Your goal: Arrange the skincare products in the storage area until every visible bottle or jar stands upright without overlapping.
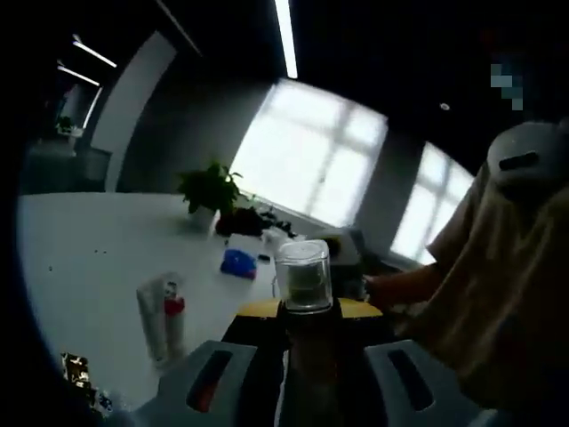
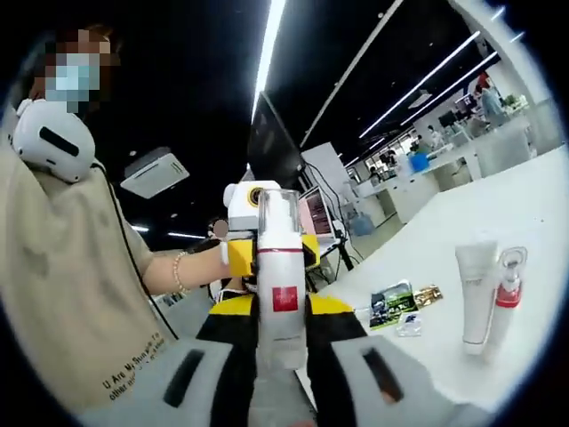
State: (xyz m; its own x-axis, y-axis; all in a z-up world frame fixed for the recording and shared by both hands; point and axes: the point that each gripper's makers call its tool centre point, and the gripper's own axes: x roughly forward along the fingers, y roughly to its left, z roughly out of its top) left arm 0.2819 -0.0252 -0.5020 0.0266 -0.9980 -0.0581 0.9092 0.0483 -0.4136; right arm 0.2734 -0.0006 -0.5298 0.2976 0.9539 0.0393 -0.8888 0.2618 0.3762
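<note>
Transport step: left gripper [image 1: 302,374] pinching clear-capped jar [image 1: 303,276], right gripper [image 2: 283,374] pinching white spray bottle [image 2: 280,267]; next, upright placement near tubes [image 2: 487,298] on the table [image 2: 533,222].

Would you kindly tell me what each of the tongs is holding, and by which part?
Left tongs: dark bottle, gripped low on its body. Right tongs: white spray bottle, gripped around its lower body.

Both grippers – L [image 1: 307,356], R [image 2: 283,356] – fingers clamped, raised.
</note>
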